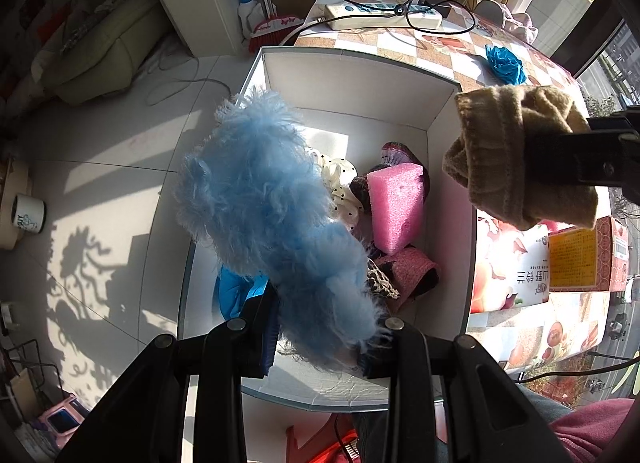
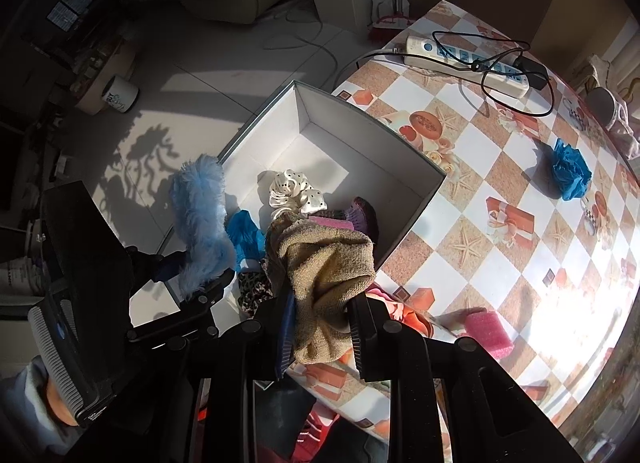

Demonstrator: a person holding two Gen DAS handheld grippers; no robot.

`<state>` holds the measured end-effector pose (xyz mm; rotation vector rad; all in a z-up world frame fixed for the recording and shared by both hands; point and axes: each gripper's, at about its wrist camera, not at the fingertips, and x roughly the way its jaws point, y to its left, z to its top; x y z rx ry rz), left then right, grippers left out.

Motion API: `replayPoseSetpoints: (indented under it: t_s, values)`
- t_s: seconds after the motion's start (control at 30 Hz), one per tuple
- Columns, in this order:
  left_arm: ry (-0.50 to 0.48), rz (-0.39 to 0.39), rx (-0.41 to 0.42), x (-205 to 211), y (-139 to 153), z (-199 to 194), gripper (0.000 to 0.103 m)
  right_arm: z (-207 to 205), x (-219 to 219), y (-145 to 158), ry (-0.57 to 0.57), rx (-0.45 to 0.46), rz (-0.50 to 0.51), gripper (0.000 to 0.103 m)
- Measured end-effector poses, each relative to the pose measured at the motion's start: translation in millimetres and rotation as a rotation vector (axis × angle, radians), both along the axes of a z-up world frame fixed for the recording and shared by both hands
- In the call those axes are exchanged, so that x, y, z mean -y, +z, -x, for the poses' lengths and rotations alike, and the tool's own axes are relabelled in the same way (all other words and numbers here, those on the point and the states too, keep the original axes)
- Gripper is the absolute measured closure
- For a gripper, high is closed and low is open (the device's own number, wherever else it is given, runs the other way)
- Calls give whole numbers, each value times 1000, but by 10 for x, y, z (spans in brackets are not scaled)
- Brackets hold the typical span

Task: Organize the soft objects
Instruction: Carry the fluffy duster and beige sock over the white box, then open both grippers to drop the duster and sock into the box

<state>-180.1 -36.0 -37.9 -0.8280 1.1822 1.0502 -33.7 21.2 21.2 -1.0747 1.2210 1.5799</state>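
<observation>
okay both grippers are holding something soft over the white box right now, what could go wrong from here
1. The fluffy light-blue plush piece, clamped in the left gripper, hangs near the left wall of the white cardboard box, which overhangs the checkered table; released there, it may drop to the floor.
2. The tan knitted cloth in the right gripper sits at the box's right wall and might land outside.
3. Pushing down could tip the overhanging box.
</observation>
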Motion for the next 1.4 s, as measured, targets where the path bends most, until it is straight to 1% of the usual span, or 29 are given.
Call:
replayPoseSetpoints:
  t_s: [0.27,0.63,1.13,1.17,1.2,1.23,1.27,1.3,1.33,1.4]
  values:
    - [-4,17,5,-13,-45,0,69,-12,-107,-46,-26,2,10,77]
    - [-16,28,-5,-15,-74,-14,68,27,-313,-94,-29,9,10,77]
    - [-38,51,-10,-44,-130,-63,68,61,-472,-219,-40,11,30,77]
    - [-46,45,-5,-39,-120,-71,67,62,-483,-224,-42,10,31,77]
    - [-55,36,-6,-34,-105,-86,59,61,-495,-230,-44,7,33,77]
    - [-66,25,-9,-31,-91,-104,49,57,-508,-238,-45,1,37,77]
    - [-77,13,-14,-29,-75,-124,43,54,-518,-247,-46,-4,42,77]
    - [-87,0,-19,-26,-61,-142,30,49,-529,-259,-48,-8,49,77]
    - [-94,-9,-24,-27,-48,-160,21,41,-540,-272,-51,-10,55,76]
    - [-102,-6,-24,-32,-44,-179,21,13,-553,-289,-61,-13,67,59]
